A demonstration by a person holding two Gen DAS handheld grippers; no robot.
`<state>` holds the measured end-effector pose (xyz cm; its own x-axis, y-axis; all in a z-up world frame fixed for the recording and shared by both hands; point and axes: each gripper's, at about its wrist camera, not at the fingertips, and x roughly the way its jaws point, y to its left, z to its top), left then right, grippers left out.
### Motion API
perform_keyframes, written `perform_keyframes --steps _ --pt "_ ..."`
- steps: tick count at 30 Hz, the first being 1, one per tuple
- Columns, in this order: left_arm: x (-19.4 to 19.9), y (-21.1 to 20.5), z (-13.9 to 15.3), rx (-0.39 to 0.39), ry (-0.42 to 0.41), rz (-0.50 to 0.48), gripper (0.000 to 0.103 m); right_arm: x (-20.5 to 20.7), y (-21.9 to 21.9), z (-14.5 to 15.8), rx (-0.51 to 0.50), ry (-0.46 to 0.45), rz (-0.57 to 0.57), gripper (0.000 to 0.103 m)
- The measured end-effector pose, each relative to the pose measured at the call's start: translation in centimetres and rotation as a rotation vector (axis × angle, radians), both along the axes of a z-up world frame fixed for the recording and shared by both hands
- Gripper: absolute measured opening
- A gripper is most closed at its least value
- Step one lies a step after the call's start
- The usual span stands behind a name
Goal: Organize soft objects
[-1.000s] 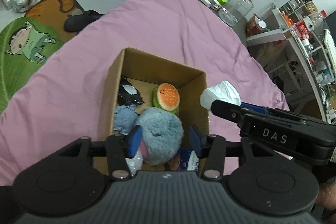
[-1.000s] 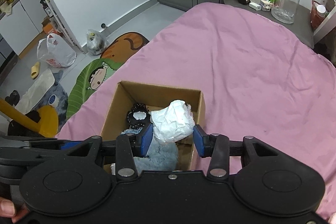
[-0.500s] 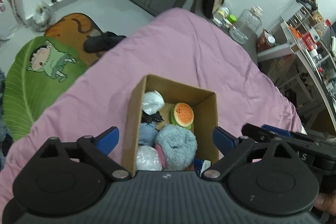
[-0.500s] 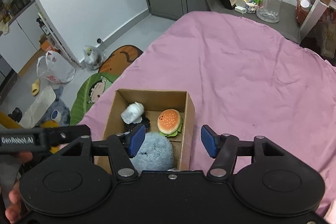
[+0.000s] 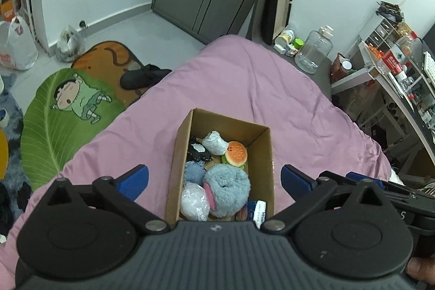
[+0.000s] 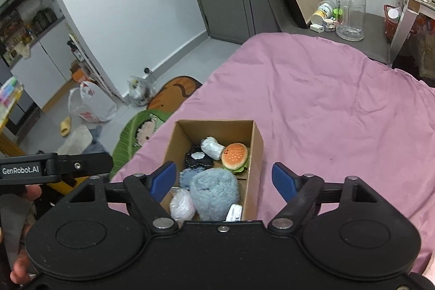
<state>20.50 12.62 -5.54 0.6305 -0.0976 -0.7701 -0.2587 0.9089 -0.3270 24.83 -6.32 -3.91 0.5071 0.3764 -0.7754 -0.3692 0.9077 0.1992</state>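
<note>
Both grippers are hanging empty above the cardboard box (image 5: 225,167), angled down at it. On the left gripper (image 5: 214,178) the jaws are opening to a wide spread, its blue pads (image 5: 136,178) framing the box from above with nothing between them. On the right gripper (image 6: 224,178) the jaws are likewise opening, not quite so wide, and nothing is sitting between its pads (image 6: 164,177) either; the box is merely showing through the gap from below.

Inside the box the soft things are lying packed together: a fluffy blue-grey plush (image 5: 227,186) is filling the near end, a pale crinkly ball (image 5: 194,199) is pressing against it on its left, and a smaller blue tuft (image 5: 194,173) is sitting just behind. Further in, a burger toy (image 6: 234,156) is resting near the right wall, a white wrapped bundle (image 6: 212,147) is lying beside it, and a dark item (image 6: 197,158) is touching that bundle. A small printed packet (image 5: 259,209) is wedged at the near right corner.

The box is standing on a pink bedspread (image 6: 326,105), which is showing no loose soft items in either view.

Judging from this, a release into the box is finishing, and the organizing looks close to complete. The next move is probably calling for pulling both grippers clear and scanning the bed beyond these views for anything left to collect.
</note>
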Motion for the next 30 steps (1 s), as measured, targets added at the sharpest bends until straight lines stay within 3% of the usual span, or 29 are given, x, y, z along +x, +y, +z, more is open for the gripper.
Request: perform_keyframes --steps 8,12,18,20,30 --pt "-2.2 -2.0 2.4 0.048 -0.053 -0.011 0.103 -2.3 -2.1 1.6 0.028 -0.035 -0.017 0.089" --pt "-3.5 -3.0 3.2 0.039 -0.087 -0.024 0.103 -3.6 -3.2 2.9 0.048 -0.062 -0.023 0.103" --pt "-5.4 -4.0 4.1 0.051 -0.126 -0.021 0.103 -5.5 -4.8 4.1 0.130 -0.056 -0.028 0.103" --pt "-6.3 -3.9 4.5 0.033 -0.139 -0.023 0.103 -6.4 -5.1 4.4 0.129 -0.075 -0.029 0.103" --pt "-10.5 -5.2 6.5 0.092 -0.167 -0.019 0.103 -10.3 -7.0 6.2 0.153 -0.107 -0.039 0.103"
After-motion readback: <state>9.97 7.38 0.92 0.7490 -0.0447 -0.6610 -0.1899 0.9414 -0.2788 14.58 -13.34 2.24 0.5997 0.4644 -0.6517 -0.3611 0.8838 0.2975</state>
